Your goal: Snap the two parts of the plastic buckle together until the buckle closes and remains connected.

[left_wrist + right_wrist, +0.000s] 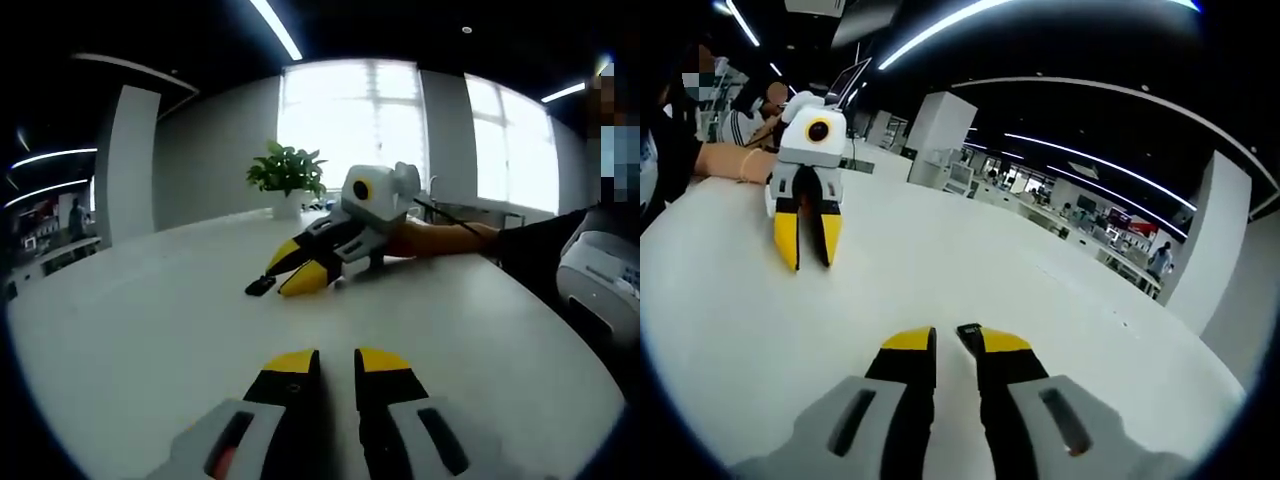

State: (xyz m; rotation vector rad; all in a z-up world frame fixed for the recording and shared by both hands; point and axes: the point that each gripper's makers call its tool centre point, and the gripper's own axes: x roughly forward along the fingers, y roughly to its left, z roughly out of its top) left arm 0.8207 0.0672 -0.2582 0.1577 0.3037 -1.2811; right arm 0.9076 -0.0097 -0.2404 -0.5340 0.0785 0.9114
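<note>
Two hand-held grippers rest facing each other across a white table (140,340). In the left gripper view, the left gripper (335,362) holds its yellow-tipped jaws slightly parted with nothing between them; the right gripper (300,268) lies farther across the table, in front of a potted plant (287,175), with a small black buckle piece (260,287) touching its tip. In the right gripper view, that piece (969,334) sits at the right gripper's (958,342) narrowly parted tips, not visibly clamped.
</note>
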